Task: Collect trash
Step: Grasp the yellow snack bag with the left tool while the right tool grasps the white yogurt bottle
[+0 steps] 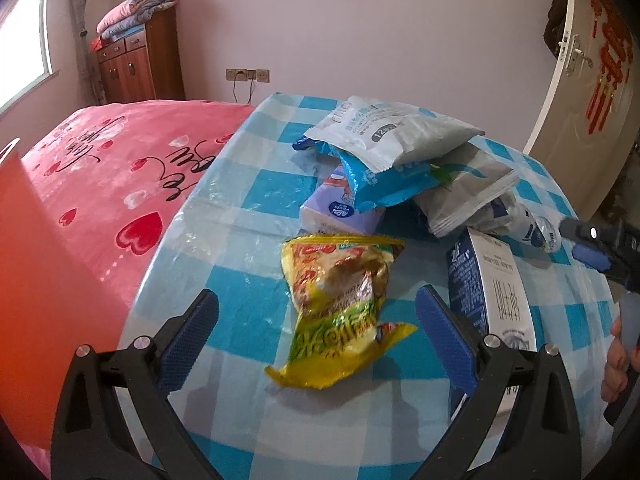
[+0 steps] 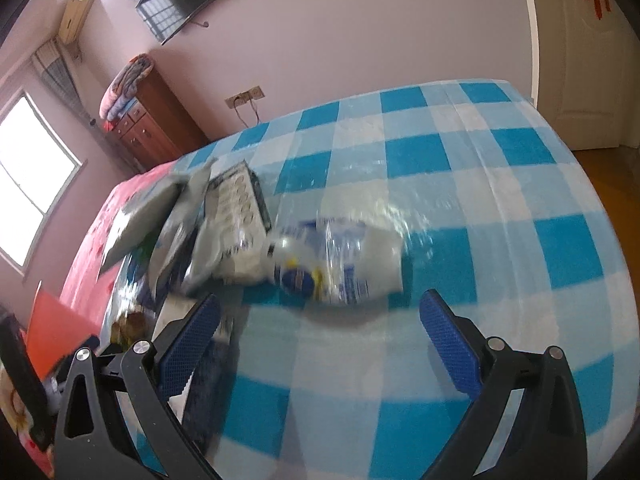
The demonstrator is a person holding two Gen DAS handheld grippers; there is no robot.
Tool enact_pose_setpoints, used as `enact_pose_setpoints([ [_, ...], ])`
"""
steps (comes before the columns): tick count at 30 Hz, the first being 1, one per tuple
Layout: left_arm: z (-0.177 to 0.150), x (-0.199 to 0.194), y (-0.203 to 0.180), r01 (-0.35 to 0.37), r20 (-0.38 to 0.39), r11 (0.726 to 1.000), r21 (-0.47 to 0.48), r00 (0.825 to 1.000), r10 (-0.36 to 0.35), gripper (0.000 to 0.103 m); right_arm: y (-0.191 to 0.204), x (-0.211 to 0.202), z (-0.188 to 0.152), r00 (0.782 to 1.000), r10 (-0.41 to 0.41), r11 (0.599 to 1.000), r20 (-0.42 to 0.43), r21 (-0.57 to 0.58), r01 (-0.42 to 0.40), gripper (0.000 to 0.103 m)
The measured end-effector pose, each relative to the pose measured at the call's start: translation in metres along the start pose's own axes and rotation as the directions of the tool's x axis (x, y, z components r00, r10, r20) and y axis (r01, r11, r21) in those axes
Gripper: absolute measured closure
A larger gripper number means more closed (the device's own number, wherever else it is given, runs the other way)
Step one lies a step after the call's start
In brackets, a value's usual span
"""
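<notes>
A bench under a blue-and-white checked cover fills most of both views, with a pink heart-printed bed at its left edge. The trash lies in a loose heap in the upper middle of the left wrist view: a white packet marked "12", a blue wrapper under it, a grey pouch to its right, and a pale tissue pack below. A blue-and-white carton with vertical print lies at centre right. The yellow noodle wrapper lies alone at lower centre, between the spread fingers of the left hand-held gripper, which is released and grasps nothing. The right hand-held gripper, also released, points at a crumpled clear bottle with a blue label at the centre of its blurred view.

The wrapper is thin and flat, so closing fingers may skid over it or pinch the slippery cover instead. The light bottle could roll away if nudged. No brand is readable.
</notes>
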State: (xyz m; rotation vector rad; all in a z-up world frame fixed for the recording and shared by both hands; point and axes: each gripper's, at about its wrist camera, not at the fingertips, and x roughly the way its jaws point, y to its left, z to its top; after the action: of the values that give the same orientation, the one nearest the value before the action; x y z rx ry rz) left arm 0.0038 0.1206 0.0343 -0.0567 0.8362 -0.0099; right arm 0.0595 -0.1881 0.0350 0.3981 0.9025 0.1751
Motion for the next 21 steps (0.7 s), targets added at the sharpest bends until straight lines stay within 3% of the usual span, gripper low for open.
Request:
enact_pose_setpoints([
  [11,0.007,0.018,-0.006,-0.017,-0.015,1.000,0.021,1.000,0.017,0.006,0.009,0.034,0.011,0.997,-0.081,0.996,-0.016,-0.038,0.080,0.005],
  [15,0.006,0.024,-0.007,-0.009,-0.036,1.000,0.017,0.999,0.010,0.020,0.009,0.042,0.010,0.993,-0.116,0.992,-0.012,-0.051,0.115,0.006],
  [21,0.004,0.030,-0.008,0.007,-0.051,1.000,0.005,0.999,-0.007,0.033,0.011,0.045,0.011,0.991,-0.131,0.989,0.002,-0.070,0.131,0.011],
])
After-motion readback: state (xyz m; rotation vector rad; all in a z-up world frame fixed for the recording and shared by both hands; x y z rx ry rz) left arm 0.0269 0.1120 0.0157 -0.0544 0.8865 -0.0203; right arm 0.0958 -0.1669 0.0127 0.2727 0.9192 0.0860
